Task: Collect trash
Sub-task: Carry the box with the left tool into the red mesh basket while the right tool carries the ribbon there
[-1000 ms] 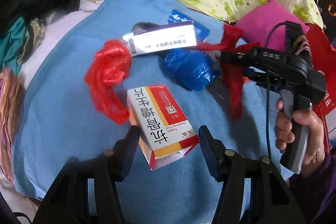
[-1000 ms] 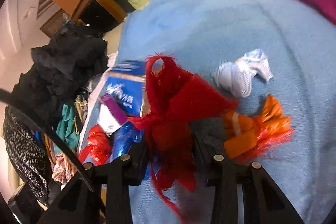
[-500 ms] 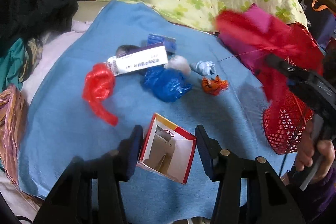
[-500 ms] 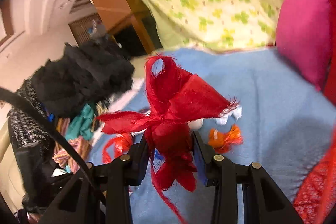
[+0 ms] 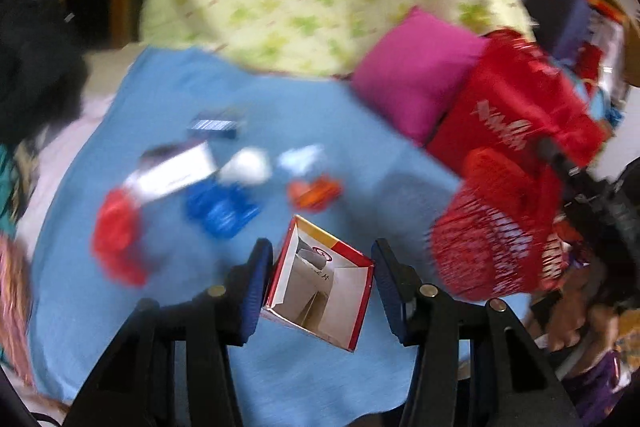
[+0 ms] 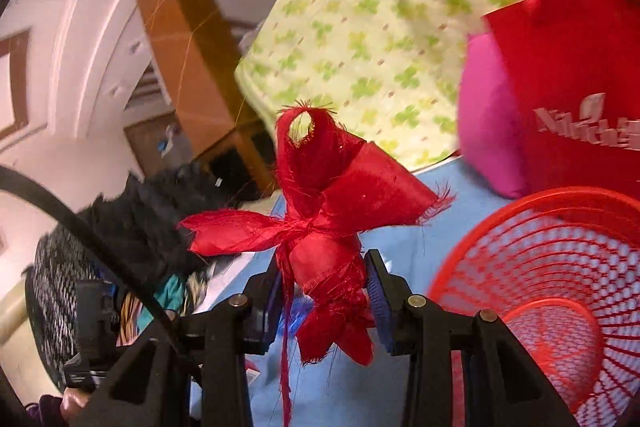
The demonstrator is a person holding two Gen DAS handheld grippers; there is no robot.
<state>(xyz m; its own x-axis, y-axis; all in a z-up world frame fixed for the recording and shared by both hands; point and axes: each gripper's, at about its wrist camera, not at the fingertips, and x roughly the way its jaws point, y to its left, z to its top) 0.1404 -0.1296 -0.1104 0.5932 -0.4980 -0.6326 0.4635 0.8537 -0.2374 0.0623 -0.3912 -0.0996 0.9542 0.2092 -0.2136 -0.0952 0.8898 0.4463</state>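
Left hand-held gripper (image 5: 322,287) clamped on an open red-and-white carton (image 5: 320,283), lifted clear above the blue blanket (image 5: 168,95). Right hand-held gripper (image 6: 322,291) closed on a frayed red ribbon bow (image 6: 320,219), just left of the red mesh basket (image 6: 556,287). More scraps, blurred, left lying on the blanket.

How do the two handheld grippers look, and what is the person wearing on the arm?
The left gripper and the right gripper are alike: black plastic arms with round metal studs, ending in dark blue ribbed pads. A thin black cable curves past in the right wrist view. A purple sleeve shows at the person's right wrist.
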